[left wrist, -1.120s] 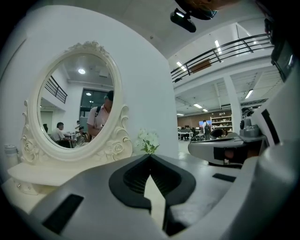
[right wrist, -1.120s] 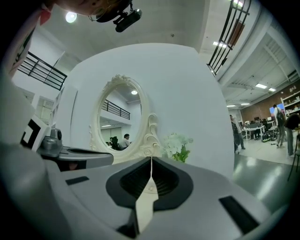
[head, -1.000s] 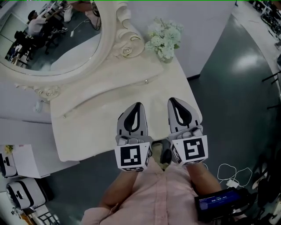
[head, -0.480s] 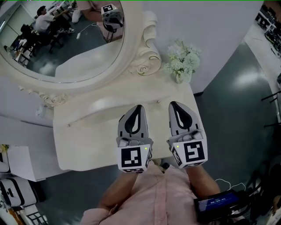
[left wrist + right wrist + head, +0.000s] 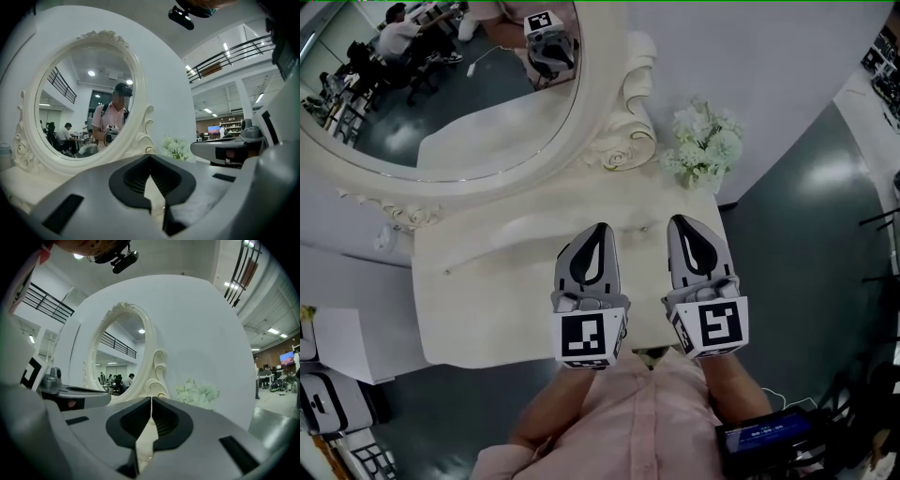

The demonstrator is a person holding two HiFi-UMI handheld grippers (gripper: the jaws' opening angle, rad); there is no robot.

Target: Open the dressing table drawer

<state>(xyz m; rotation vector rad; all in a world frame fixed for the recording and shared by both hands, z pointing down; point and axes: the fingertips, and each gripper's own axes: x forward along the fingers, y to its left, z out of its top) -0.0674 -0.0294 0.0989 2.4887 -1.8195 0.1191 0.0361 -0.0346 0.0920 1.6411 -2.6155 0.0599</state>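
Currently left gripper (image 5: 597,228) and right gripper (image 5: 682,220) hover over the dressing table (image 5: 487,300), jaws closed

We see the cream dressing table (image 5: 469,319) set against a white wall. Its drawer (image 5: 534,242) is a long, shallow front in the ledge below the mirror, with 2 small knobs (image 5: 445,272), 1 near each end. It looks shut.

Head view: the mirror (image 5: 441,103) is cut off by the top and left edges. The front face of the dressing table (image 5: 487,309) is hidden beneath its top, the left gripper (image 5: 598,227), the right gripper (image 5: 678,221) and the person's shirt (image 5: 637,412). Print on the screen (image 5: 764,433) is too small to read. Left gripper view: the seated people (image 5: 65,138) reflected in the mirror are too small to tell apart
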